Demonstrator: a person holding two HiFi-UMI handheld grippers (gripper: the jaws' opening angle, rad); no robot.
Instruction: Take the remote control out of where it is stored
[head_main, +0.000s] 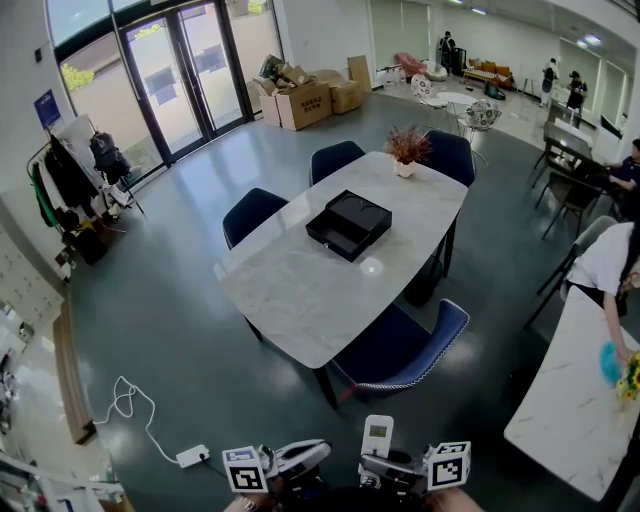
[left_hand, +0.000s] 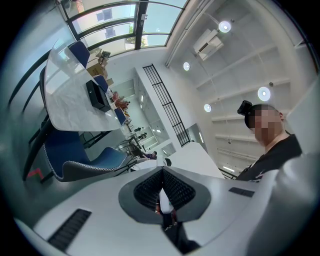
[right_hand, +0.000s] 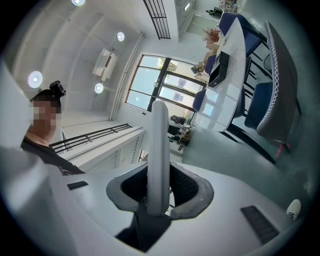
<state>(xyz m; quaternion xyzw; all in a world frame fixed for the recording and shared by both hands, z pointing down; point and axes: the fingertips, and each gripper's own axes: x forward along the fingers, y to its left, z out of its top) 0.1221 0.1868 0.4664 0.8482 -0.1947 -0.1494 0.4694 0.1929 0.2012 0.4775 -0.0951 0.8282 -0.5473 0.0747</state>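
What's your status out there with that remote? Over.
Copy: right gripper clamped on remote control; left gripper shut, empty. Black box far off on table. Nothing in the way.

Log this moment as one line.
left gripper: shut, empty | right gripper: shut on remote control | black box: on table, far ahead

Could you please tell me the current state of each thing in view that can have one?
Remote control: held in the right tool, away from the table.
Right tool: shut on the remote control.
Left tool: shut.
Black box: open, on the table.
Glass doors: closed.
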